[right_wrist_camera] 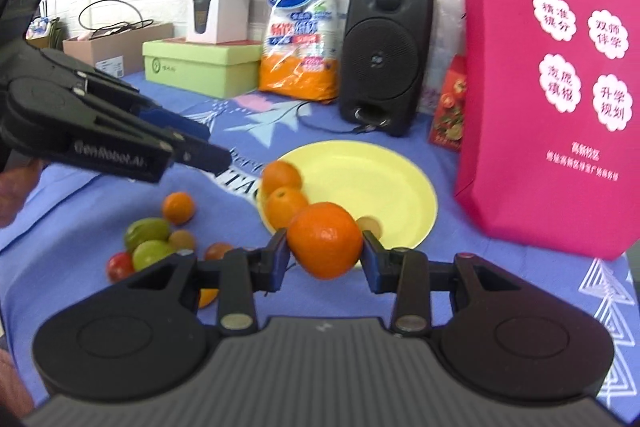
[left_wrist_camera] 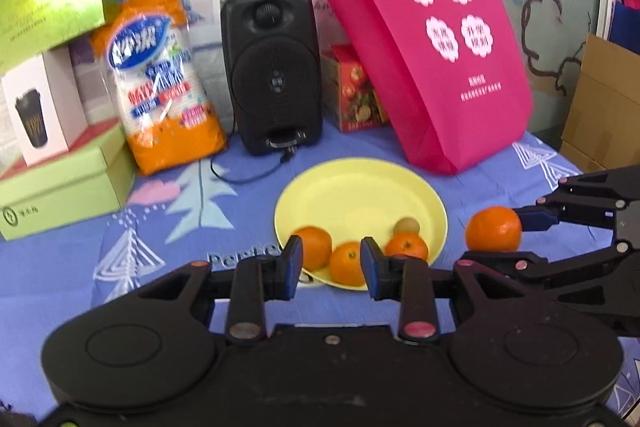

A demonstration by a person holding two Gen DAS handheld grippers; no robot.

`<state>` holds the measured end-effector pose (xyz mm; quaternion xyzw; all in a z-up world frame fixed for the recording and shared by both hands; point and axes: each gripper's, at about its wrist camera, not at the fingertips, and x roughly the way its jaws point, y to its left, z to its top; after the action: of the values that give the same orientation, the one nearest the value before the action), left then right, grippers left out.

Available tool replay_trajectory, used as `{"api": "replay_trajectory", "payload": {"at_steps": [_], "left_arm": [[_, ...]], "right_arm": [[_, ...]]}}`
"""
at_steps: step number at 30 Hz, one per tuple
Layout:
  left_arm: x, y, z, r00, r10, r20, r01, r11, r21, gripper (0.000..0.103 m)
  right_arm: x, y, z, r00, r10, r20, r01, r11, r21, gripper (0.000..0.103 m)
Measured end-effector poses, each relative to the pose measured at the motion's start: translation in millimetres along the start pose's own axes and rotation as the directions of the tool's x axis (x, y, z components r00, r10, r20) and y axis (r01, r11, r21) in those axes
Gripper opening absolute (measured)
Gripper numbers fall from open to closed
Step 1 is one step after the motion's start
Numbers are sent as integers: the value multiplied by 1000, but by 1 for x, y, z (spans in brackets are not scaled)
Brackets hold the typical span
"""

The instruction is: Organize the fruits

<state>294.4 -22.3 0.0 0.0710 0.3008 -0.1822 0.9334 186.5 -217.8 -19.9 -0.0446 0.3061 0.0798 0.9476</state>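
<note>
The right claw [right_wrist_camera: 325,255] is seen pinching an orange [right_wrist_camera: 325,239], the fruit being pressed between the two blue pads and held clear of the blue patterned cloth [right_wrist_camera: 520,287] that covers the counter. In the left wrist view the same orange [left_wrist_camera: 494,229] is seen gripped at the tip of the right claw [left_wrist_camera: 516,227], just to the right of the yellow plate [left_wrist_camera: 360,195]. The left claw [left_wrist_camera: 331,267] is held with its fingers drawn close together and nothing between them; the plate's near rim is seen through the narrow gap. On the plate [right_wrist_camera: 380,179], three oranges [left_wrist_camera: 349,263] and a small brownish fruit [left_wrist_camera: 407,226] are gathered at the near edge. To the left of the plate, on the cloth, a loose group of fruit is laid: a small orange [right_wrist_camera: 178,207], two green fruits [right_wrist_camera: 146,230] and a red one [right_wrist_camera: 119,265]. Behind the plate a black speaker [left_wrist_camera: 272,71], a pink bag [left_wrist_camera: 432,47] and an orange packet [left_wrist_camera: 164,83] are stood.
</note>
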Motion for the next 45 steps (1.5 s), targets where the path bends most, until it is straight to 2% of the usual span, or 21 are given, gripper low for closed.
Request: {"api": "replay_trajectory", "payload": {"at_steps": [6, 10, 13, 17, 22, 25, 28, 32, 38, 45], "left_arm": [[-31, 4, -25, 999, 35, 1, -35, 999, 1, 32], [-47, 9, -56, 997, 46, -60, -48, 998, -28, 32], [-51, 12, -67, 996, 37, -80, -41, 998, -54, 32], [-57, 17, -70, 997, 43, -61, -48, 995, -90, 32], [-62, 26, -80, 996, 55, -76, -64, 990, -123, 32], [-64, 35, -90, 993, 73, -97, -86, 985, -147, 32], [-69, 42, -98, 991, 88, -97, -102, 983, -150, 32], [-70, 33, -106, 988, 128, -90, -135, 988, -80, 32], [-68, 23, -120, 992, 75, -101, -83, 993, -86, 32], [-46, 10, -129, 991, 23, -133, -34, 996, -81, 32]], "right_arm": [[-1, 3, -9, 1000, 22, -6, -22, 1000, 13, 37], [-3, 8, -15, 999, 32, -4, -32, 999, 23, 37], [4, 2, -4, 1000, 12, 0, -12, 999, 35, 37], [42, -23, 18, 999, -26, -24, 28, 995, 92, 37], [102, -36, 34, 993, -50, -104, 58, 995, 81, 37], [118, -32, 33, 989, -64, -133, 72, 996, 57, 39], [108, -24, 28, 993, -50, -103, 55, 997, 47, 49], [78, -9, 21, 997, -18, -69, 19, 1000, 22, 49], [21, 18, -2, 997, 77, -28, -77, 997, -23, 49], [-5, 54, -36, 985, 158, -70, -161, 986, -39, 48]]}}
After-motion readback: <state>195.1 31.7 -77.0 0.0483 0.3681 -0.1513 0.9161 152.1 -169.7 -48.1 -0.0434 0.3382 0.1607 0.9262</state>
